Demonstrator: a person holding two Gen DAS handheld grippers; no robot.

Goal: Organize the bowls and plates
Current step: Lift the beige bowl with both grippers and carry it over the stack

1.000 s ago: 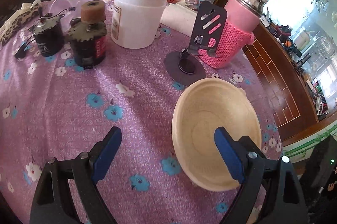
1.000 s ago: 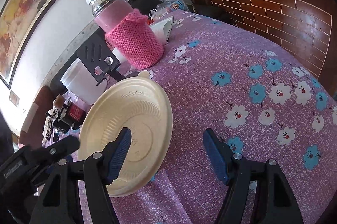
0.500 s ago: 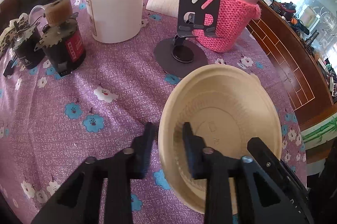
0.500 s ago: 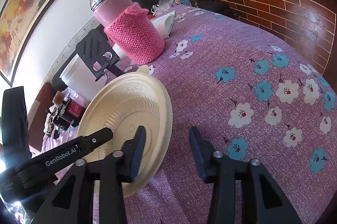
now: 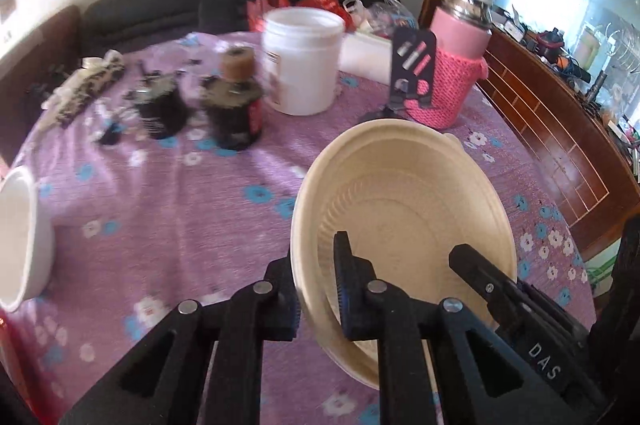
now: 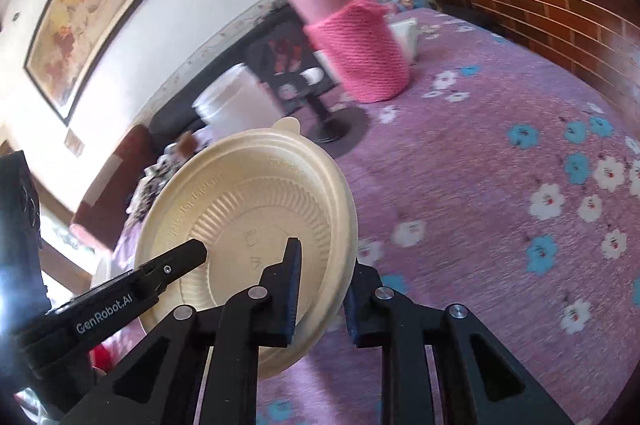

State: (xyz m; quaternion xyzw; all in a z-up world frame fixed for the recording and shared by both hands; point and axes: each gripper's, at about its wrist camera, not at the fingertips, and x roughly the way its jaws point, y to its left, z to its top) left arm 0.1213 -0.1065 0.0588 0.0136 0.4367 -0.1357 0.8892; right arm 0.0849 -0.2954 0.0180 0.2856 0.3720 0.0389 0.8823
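Both grippers pinch one thin cream bowl [image 5: 404, 201] by its rim — the left gripper [image 5: 316, 289] on the near-left edge, the right gripper [image 6: 320, 289] on the opposite edge; it hangs tilted in front of the pink jar [image 5: 456, 65]; uneven pulling could bend the rim, so it may slip out.

You can read "GenRobot.AI" in white on the black finger of the left gripper [image 6: 120, 299], seen from the right wrist. "DAS" stands in white on the black finger of the right gripper [image 5: 542, 361], seen from the left wrist. Embossed marks on the cream bowl [image 6: 248, 209] are illegible. The white tub [image 5: 300, 61] label is blurred.
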